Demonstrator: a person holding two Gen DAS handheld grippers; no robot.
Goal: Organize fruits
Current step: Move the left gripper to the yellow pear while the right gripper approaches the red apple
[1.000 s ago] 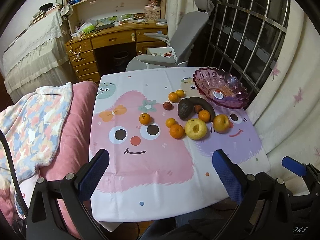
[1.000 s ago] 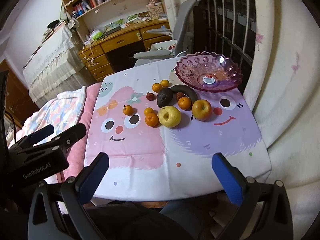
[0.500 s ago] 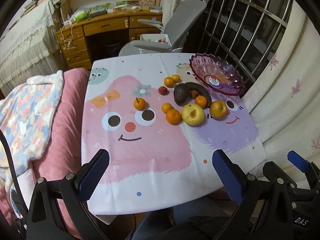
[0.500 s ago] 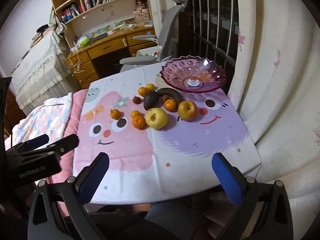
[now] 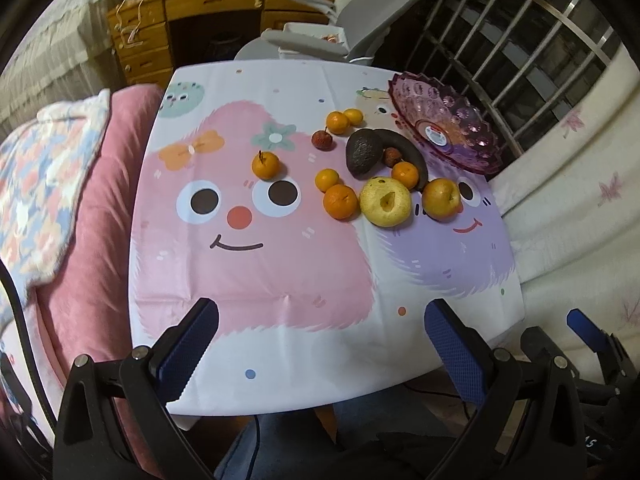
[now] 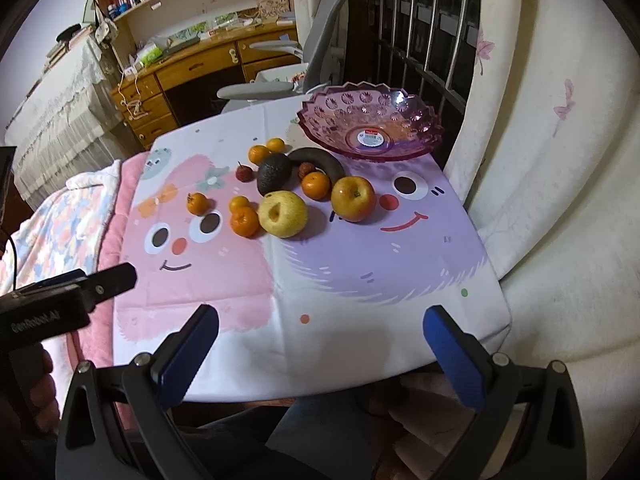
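Note:
A purple glass bowl (image 5: 444, 124) (image 6: 370, 122) stands empty at the table's far right corner. In front of it lie a yellow pear (image 5: 385, 201) (image 6: 282, 214), a reddish apple (image 5: 441, 198) (image 6: 353, 198), a dark avocado (image 5: 362, 148) (image 6: 273, 173), a dark banana (image 5: 404, 152) (image 6: 320, 160), several small oranges (image 5: 340, 201) (image 6: 244, 221) and two lychees (image 5: 322, 139). My left gripper (image 5: 320, 344) hangs open over the near table edge. My right gripper (image 6: 320, 344) is open too, well short of the fruit, nothing held.
A cartoon-print cloth (image 5: 256, 264) covers the table. A pink cushion with a patterned blanket (image 5: 44, 168) lies to the left. A grey office chair (image 6: 316, 60) and wooden desk (image 6: 192, 68) stand behind; a barred window (image 6: 420, 28) is at the back right.
Both grippers have tilted downward and edged closer to the table, so the fruit sits larger in view. Nothing on the table has moved, and both stay open.

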